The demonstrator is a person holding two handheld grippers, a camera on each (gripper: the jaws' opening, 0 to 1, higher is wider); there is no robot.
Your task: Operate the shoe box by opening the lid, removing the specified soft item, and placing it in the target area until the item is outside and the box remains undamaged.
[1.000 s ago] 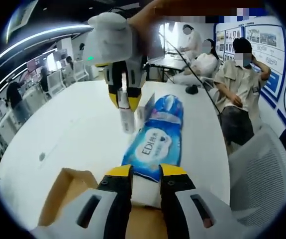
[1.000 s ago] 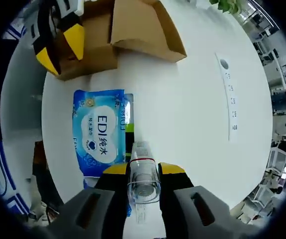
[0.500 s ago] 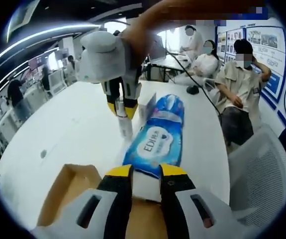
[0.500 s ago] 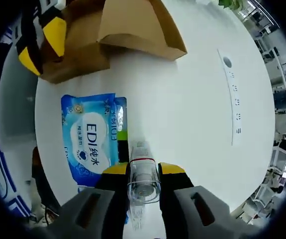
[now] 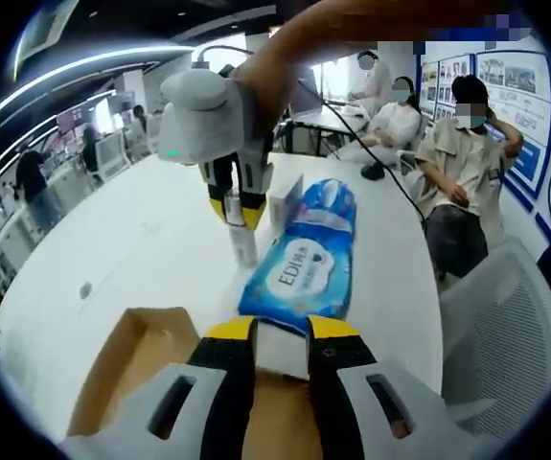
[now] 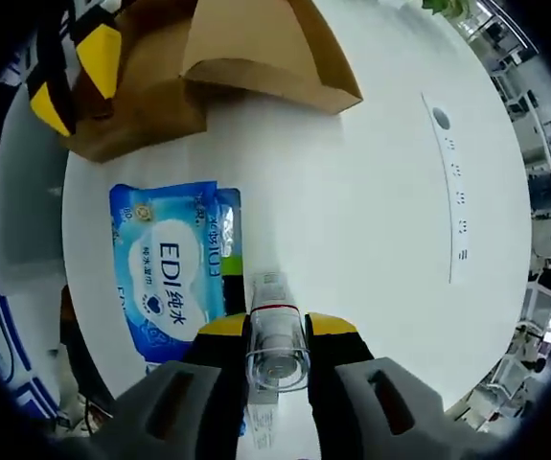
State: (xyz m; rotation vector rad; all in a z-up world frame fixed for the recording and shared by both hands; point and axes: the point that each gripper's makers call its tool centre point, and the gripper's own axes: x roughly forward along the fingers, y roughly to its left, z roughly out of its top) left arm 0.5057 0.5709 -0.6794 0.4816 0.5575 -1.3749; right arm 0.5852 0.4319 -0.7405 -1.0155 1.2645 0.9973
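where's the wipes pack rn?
The blue wipes pack lies flat on the white table, between the cardboard shoe box and the right claw, which holds a clear tube beside it.

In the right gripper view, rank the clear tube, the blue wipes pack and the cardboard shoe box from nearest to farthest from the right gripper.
1. Clear tube: held between the jaws of the right gripper.
2. Blue wipes pack: on the white table, just beyond and left of the jaws.
3. Cardboard shoe box: open, at the top of the view, farthest.
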